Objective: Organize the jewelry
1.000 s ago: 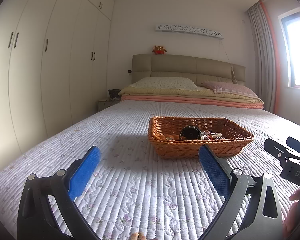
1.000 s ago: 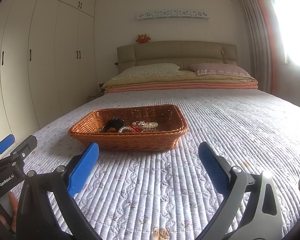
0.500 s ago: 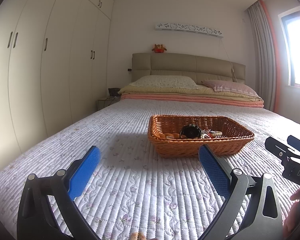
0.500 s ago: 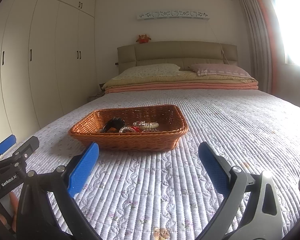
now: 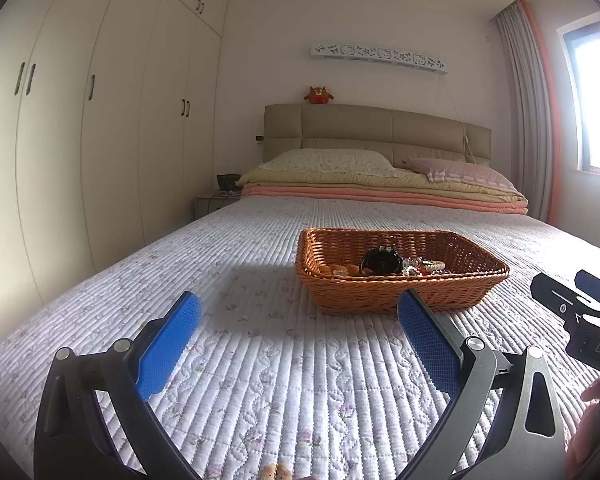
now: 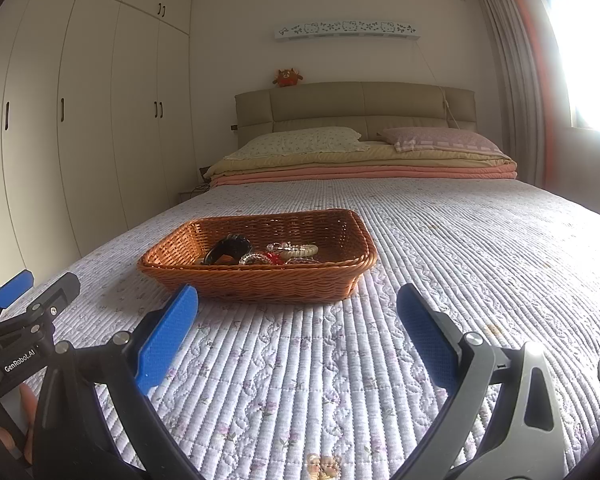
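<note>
A brown wicker basket (image 5: 476, 256) (image 6: 256, 280) sits on the quilted bed ahead of both grippers. Inside lie a black watch (image 5: 381, 261) (image 6: 228, 249), beaded bracelets (image 5: 424, 267) (image 6: 296, 251) and a small orange piece (image 5: 342, 269). My left gripper (image 5: 298, 320) is open and empty, its blue fingers low over the quilt, short of the basket's near wall. My right gripper (image 6: 297, 318) is open and empty too, a little short of the basket and to its right. Each gripper shows at the edge of the other's view.
The quilted bedspread (image 6: 460, 248) stretches all around the basket. Folded blankets and pillows (image 5: 380, 184) lie at the headboard. White wardrobes (image 5: 100, 140) line the left wall. A curtained window (image 5: 592, 104) is on the right. A hand (image 5: 596, 408) holds the right gripper.
The left wrist view has tipped slightly, so the basket sits a little lower in the frame. The right gripper has barely moved. Both stay open.
</note>
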`<state>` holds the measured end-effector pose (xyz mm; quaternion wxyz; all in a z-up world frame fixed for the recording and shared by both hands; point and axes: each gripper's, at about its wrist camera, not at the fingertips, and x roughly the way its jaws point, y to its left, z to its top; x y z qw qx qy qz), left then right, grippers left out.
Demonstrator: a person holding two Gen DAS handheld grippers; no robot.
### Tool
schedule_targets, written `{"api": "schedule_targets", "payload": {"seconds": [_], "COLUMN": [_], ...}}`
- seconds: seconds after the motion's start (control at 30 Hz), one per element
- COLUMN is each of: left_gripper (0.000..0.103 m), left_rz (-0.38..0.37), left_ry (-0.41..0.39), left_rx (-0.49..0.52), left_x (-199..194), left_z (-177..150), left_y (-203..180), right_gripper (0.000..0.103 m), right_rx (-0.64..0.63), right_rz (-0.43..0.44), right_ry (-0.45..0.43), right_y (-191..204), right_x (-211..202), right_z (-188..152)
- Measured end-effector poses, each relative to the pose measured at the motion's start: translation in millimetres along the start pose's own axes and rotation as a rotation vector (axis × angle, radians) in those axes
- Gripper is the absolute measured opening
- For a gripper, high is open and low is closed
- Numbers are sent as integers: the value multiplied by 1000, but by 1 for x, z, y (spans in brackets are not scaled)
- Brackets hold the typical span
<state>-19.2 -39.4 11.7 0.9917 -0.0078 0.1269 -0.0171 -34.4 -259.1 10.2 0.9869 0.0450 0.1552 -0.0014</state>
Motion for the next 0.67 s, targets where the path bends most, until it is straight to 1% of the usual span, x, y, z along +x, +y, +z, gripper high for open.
{"api": "schedule_targets", "payload": {"seconds": [0.67], "left_gripper": [96], "left_rz": [9], "left_ry": [-3], "left_rx": [0], "left_x": [0], "left_z": [3], "left_y": [2], "right_gripper": [95], "right_rx": [-4], "right_rz": [3], "right_ry": [0], "right_y": [0], "right_x": [-2], "right_z": [1]}}
